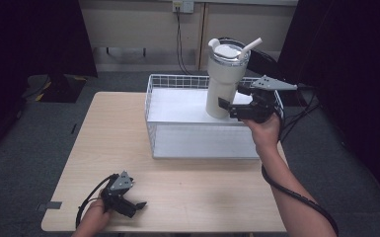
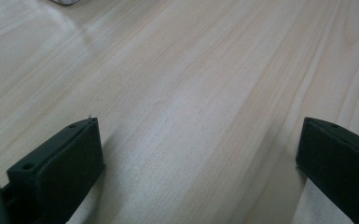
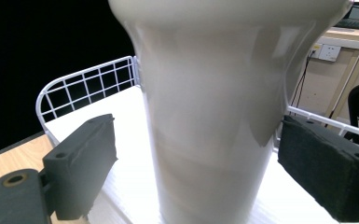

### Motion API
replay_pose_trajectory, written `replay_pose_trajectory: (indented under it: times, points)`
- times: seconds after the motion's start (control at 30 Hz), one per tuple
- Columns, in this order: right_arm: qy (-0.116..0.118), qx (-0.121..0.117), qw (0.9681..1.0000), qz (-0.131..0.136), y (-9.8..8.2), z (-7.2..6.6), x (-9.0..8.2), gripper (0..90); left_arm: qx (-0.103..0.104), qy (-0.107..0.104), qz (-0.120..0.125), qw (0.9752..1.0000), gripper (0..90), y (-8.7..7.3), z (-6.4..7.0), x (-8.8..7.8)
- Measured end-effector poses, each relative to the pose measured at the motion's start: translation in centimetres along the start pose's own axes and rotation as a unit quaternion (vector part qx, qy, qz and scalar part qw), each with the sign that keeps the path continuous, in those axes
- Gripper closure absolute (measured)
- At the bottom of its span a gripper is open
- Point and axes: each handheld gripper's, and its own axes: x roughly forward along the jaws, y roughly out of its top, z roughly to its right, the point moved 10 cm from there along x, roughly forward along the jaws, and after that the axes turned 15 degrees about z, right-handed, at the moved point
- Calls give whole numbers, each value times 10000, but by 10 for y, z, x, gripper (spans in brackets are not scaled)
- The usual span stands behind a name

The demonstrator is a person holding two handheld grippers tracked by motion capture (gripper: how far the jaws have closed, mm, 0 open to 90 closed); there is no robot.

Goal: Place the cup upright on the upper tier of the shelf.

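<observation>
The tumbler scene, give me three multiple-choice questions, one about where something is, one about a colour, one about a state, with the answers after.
1. Where does the tumbler stand?
A. on the bare table
B. inside the wire basket
C. on the floor

2. What colour is the tumbler's body?
A. cream white
B. red
C. dark blue

3. How does the right gripper stand to the tumbler?
A. shut on its straw
B. open, fingers either side of its lower body
C. lying flat on the table

Answers: B, the high view shows its base on the basket's white floor; A, the right gripper view shows a pale cream wall; B, gaps show between both fingers and the tumbler.
</observation>
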Motion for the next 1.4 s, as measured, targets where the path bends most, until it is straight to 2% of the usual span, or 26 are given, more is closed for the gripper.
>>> replay_pose_trajectory:
  times: [0.33,0.93,1.4]
  points:
    - [169,-41,9998,-82,-10,-7,-9,118,-2,2,0,10000,0,0,0,0]
    - [648,-5,9978,-109,-27,-35,-30,131,-16,-15,-15,10000,0,0,0,0]
    - [965,-70,9950,-241,-44,-55,-38,131,-17,-16,-14,10000,0,0,1,0]
